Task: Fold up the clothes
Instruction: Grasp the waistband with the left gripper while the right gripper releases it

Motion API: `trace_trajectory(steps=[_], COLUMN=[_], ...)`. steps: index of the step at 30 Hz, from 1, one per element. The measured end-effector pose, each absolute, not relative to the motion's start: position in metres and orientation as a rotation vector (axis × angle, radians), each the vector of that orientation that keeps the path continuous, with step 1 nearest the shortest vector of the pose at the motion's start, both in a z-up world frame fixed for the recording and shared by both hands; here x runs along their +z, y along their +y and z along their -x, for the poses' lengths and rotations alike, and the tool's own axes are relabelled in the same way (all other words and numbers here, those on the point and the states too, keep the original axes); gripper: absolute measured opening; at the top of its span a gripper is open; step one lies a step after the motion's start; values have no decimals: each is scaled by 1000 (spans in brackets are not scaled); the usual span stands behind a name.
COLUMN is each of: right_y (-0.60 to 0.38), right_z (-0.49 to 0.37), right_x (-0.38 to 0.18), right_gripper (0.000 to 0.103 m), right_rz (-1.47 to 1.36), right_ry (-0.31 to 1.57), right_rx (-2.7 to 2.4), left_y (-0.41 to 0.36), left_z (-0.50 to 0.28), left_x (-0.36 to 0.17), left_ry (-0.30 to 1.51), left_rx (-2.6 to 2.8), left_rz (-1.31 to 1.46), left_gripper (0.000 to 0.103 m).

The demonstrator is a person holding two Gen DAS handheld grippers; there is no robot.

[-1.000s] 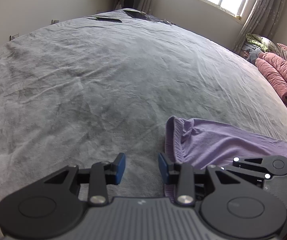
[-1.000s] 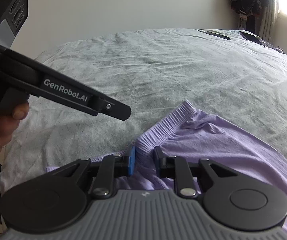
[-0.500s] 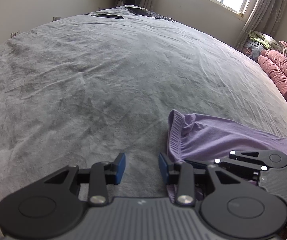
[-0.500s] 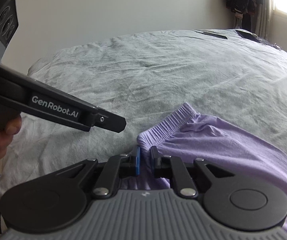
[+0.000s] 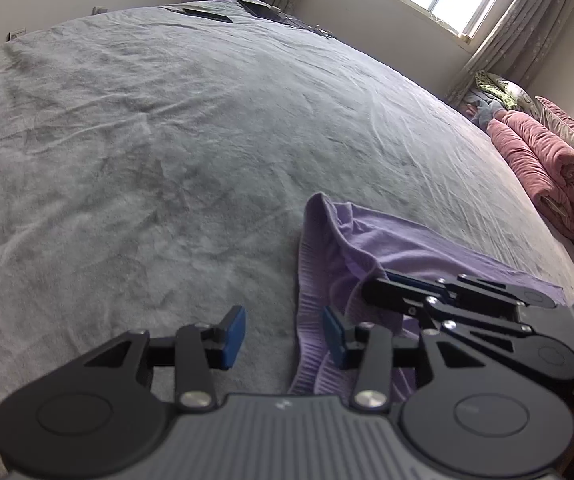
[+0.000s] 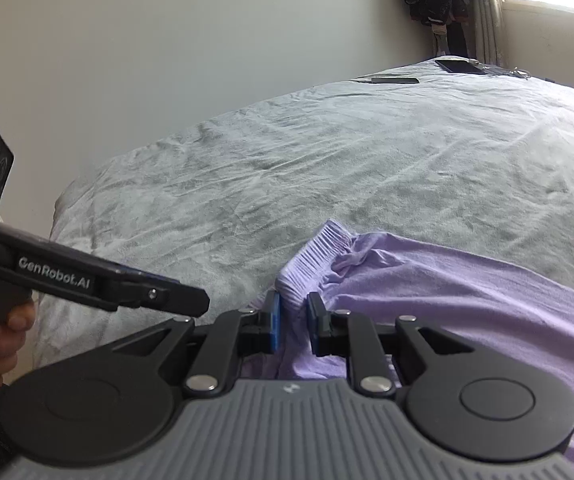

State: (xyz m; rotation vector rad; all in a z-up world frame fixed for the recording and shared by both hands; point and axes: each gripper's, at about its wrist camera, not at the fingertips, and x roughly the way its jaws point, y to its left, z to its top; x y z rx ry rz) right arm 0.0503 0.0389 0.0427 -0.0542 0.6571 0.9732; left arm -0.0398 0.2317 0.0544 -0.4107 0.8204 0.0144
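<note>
A lilac garment with a ribbed elastic waistband lies on the grey bedspread; it also shows in the right wrist view. My right gripper is shut on the waistband edge, holding it raised; it appears in the left wrist view too. My left gripper is open and empty, just left of the waistband, low over the bed. It shows side-on in the right wrist view.
A rolled pink blanket lies at the bed's right side. Dark flat items rest at the far end of the bed near the window. A wall runs along the left side.
The right gripper has closed on the waistband and lifted it, so the fabric bunches up. The left gripper has moved closer to the waistband and stays open.
</note>
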Motion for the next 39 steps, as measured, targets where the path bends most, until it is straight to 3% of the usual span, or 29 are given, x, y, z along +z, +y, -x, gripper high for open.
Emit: trace_trajectory(steps=[7,12,14,16,20,21,23,24,27,39], right_y=[69,61,52,46,41,41,42,43,57,92], right_z=[-63,-76,-77,-75,-67,-64,-56,-51,-46,-55], right_x=[32,31,33,39,50,52,52,50,40,26], right_gripper=[20,23,34,58,59,58,37,21,14,13], right_rz=[74,-48,-108,-125,-74,-45,25,64,156,133], right_ry=[742,798,803,774,718,710,698,695,709,766], right_rx=[1032,1035,1034,1014,980,977,989,1001,997,984], left_y=[200,182,180,178,179,182,185,186,185,208], left_z=[48,54,55,57,62,63,67,68,70,71], left_x=[47,42,40,39,40,41,42,43,42,49], left_ry=[846,849,850,847,840,839,836,834,830,811], left_rx=[-41,-31,-25,-23,-34,-37,-42,-45,-45,-46], left_rz=[270,115,86,58,58,70,89,91,86,227], left_gripper=[44,28,22,20,16,12,10,10,9,6])
